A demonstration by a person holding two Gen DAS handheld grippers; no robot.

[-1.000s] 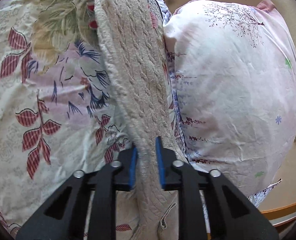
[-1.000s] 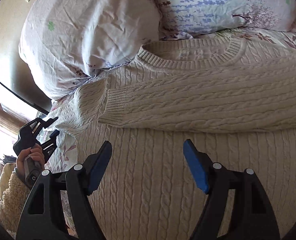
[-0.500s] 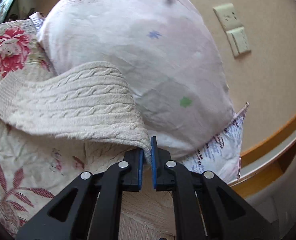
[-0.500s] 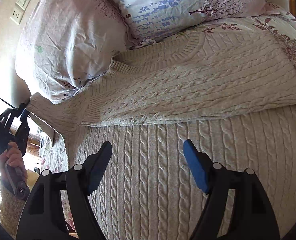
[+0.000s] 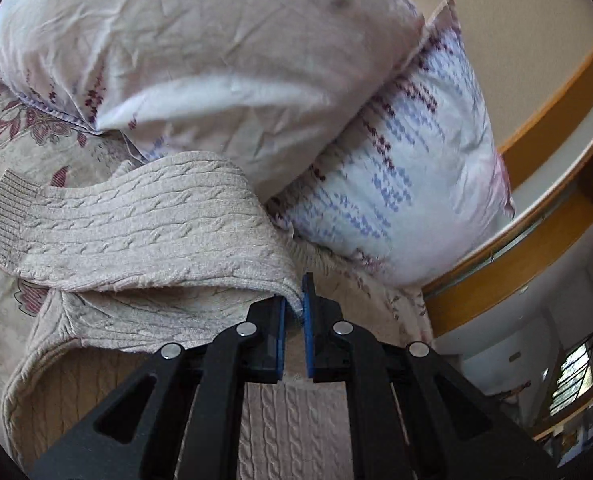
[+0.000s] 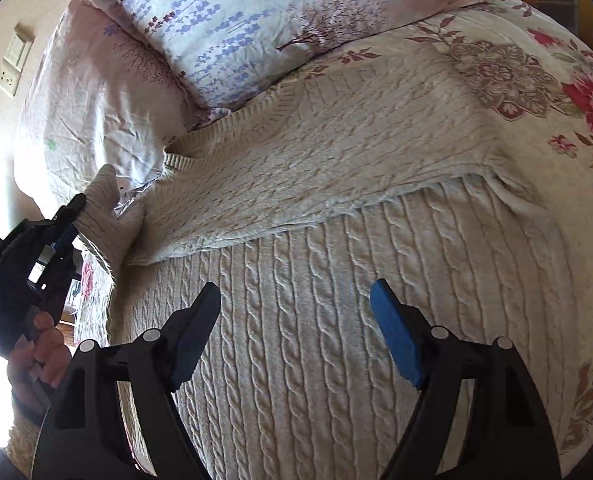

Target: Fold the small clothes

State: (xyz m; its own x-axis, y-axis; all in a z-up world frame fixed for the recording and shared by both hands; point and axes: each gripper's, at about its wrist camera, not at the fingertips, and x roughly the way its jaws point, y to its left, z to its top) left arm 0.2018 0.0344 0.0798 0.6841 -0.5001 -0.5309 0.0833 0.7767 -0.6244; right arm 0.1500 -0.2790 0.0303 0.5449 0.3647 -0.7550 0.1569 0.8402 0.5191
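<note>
A cream cable-knit sweater (image 6: 336, 320) lies on a floral bedspread, one sleeve (image 6: 336, 160) folded across its chest. My left gripper (image 5: 292, 312) is shut on the edge of the other sleeve (image 5: 136, 232) and holds it lifted by the pillows; its ribbed cuff (image 5: 4, 216) hangs at the left. In the right wrist view the left gripper (image 6: 66, 224) shows at the far left with the sleeve (image 6: 104, 216) in it. My right gripper (image 6: 296, 332) is open and empty, hovering over the sweater's body.
Two floral pillows (image 5: 216, 60) (image 6: 256, 20) lean against the wall at the head of the bed. The bedspread (image 6: 556, 100) extends to the right. A wooden bed frame (image 5: 536, 248) runs at the right in the left wrist view. Wall sockets (image 6: 14, 64) sit at the upper left.
My left gripper closed on the sleeve and lifted it from the bedspread toward the sweater's body. My right gripper stayed open, with its view turning over the sweater.
</note>
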